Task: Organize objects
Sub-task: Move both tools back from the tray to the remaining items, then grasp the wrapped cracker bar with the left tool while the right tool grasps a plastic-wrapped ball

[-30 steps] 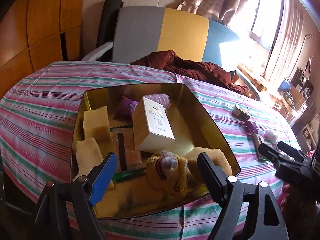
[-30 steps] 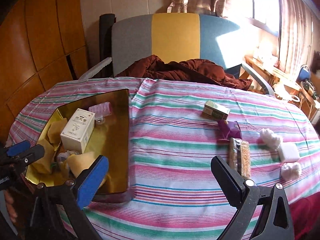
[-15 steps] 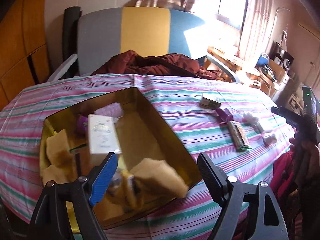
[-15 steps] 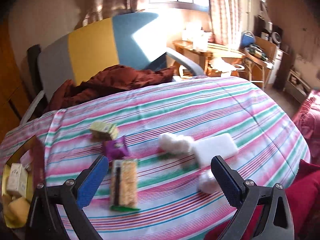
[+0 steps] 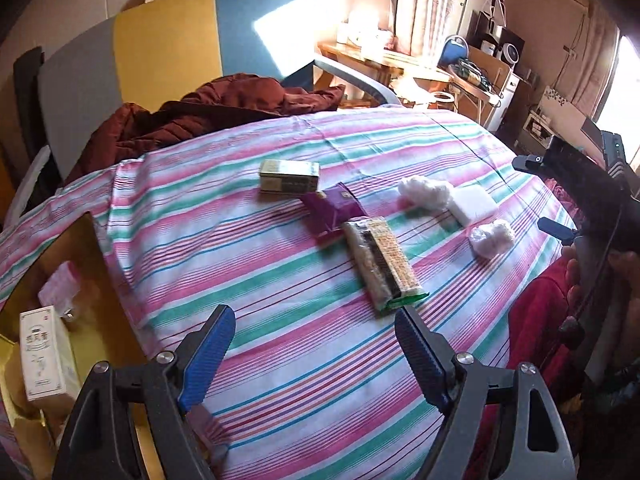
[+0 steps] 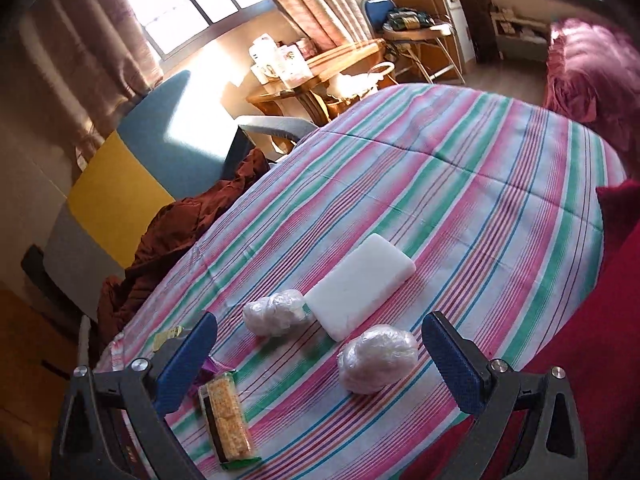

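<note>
My left gripper (image 5: 314, 340) is open and empty above the striped tablecloth, just short of a cracker pack (image 5: 380, 262). Beyond it lie a purple packet (image 5: 332, 208), a small green-gold box (image 5: 289, 176), two white wrapped balls (image 5: 426, 192) (image 5: 492, 236) and a white block (image 5: 472, 204). The gold box (image 5: 100, 264) at the left holds a white carton (image 5: 44, 354) and sponges. My right gripper (image 6: 320, 344) is open and empty, with a wrapped ball (image 6: 376, 358) between its fingers' line, the white block (image 6: 360, 284) and another ball (image 6: 276, 312) just beyond. The cracker pack (image 6: 228, 416) lies to its left.
A dark red jacket (image 5: 208, 116) lies on the chair (image 5: 160, 44) behind the table. The table edge drops off at the right, beside red fabric (image 6: 580, 340). A wooden desk (image 6: 316, 72) stands by the window.
Both grippers have swung right, away from the gold box and toward the loose items. The right gripper has come close over the white block and wrapped balls.
</note>
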